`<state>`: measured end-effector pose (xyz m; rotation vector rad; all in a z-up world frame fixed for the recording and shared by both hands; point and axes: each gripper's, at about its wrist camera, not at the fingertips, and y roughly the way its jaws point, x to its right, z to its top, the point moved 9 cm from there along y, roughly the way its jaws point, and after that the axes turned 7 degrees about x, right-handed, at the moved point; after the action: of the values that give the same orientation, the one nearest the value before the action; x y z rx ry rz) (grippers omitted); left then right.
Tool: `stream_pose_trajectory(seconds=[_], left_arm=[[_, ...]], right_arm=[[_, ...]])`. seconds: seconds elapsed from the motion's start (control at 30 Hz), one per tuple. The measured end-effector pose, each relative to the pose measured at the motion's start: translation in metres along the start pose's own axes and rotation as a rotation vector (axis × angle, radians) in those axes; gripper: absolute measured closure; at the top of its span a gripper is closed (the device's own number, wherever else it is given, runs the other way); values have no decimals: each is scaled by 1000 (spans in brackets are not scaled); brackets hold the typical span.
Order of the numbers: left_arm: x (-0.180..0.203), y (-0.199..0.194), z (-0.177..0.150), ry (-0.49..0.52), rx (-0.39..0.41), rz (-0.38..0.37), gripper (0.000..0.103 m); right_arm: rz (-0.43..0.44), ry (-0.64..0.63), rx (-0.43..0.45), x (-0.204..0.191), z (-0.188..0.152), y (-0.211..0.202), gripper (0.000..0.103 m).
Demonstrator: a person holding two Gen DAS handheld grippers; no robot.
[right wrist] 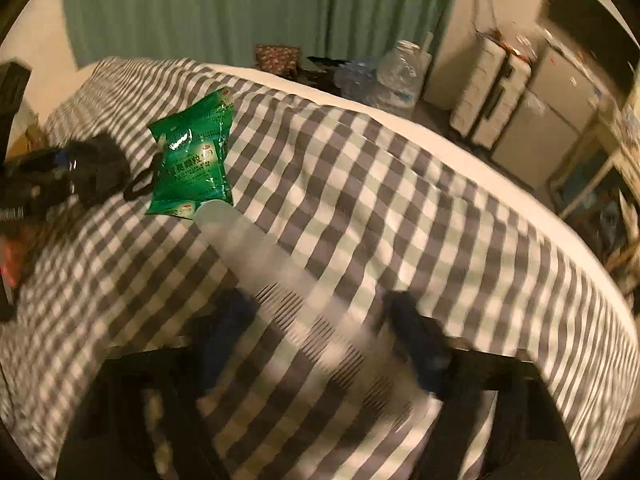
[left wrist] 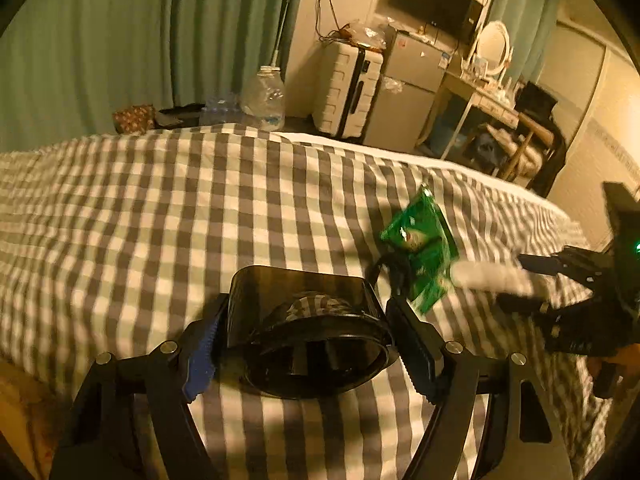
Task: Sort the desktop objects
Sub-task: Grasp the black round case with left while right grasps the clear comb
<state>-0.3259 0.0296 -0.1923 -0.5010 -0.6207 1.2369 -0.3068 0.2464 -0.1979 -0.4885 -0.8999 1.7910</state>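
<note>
My left gripper (left wrist: 306, 344) is shut on a dark translucent cup (left wrist: 308, 332), held on its side just above the checked bedspread (left wrist: 160, 208); something patterned lies inside it. My right gripper (right wrist: 320, 340) is shut on a pale translucent comb (right wrist: 280, 268), blurred by motion, its tip near the green sachets (right wrist: 192, 156). In the left wrist view the right gripper (left wrist: 532, 280) enters from the right with the comb (left wrist: 492, 276) touching the green sachets (left wrist: 424, 244). A black hair tie (left wrist: 384, 268) lies under the sachets. The cup and left gripper show blurred at far left in the right wrist view (right wrist: 92, 172).
The bed's far edge (left wrist: 360, 148) drops to a floor with a large water bottle (left wrist: 264, 96), a white suitcase (left wrist: 348, 88), a small fridge (left wrist: 408, 88) and a desk with a mirror (left wrist: 492, 64). Green curtains (left wrist: 140, 40) hang behind.
</note>
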Motion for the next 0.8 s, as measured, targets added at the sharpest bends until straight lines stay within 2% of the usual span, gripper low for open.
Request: stream_pose_trajectory(seconds=[0.03, 0.1, 0.2, 0.27, 0.37, 0.47, 0.6, 0.8], left_arm=[[2, -5, -3, 0, -5, -3, 24], [5, -19, -13, 0, -15, -9, 24], [9, -44, -25, 9, -22, -8, 24], [12, -65, -35, 0, -32, -12, 24], [17, -107, -49, -26, -24, -47, 24], [25, -149, -53, -14, 26, -49, 24], [28, -185, -52, 31, 84, -30, 24], [34, -230, -48, 34, 149, -69, 24]], right_arm=[[-23, 13, -2, -1, -3, -5, 69], [-71, 66, 2, -7, -16, -20, 78], [-73, 172, 3, -17, -40, -38, 78], [-17, 296, 22, -25, -60, -56, 78], [-39, 293, -6, -30, -72, -79, 78], [-8, 359, 32, -36, -66, -109, 78], [7, 353, 32, -57, -60, -130, 79], [50, 327, 18, -103, -47, -151, 79]])
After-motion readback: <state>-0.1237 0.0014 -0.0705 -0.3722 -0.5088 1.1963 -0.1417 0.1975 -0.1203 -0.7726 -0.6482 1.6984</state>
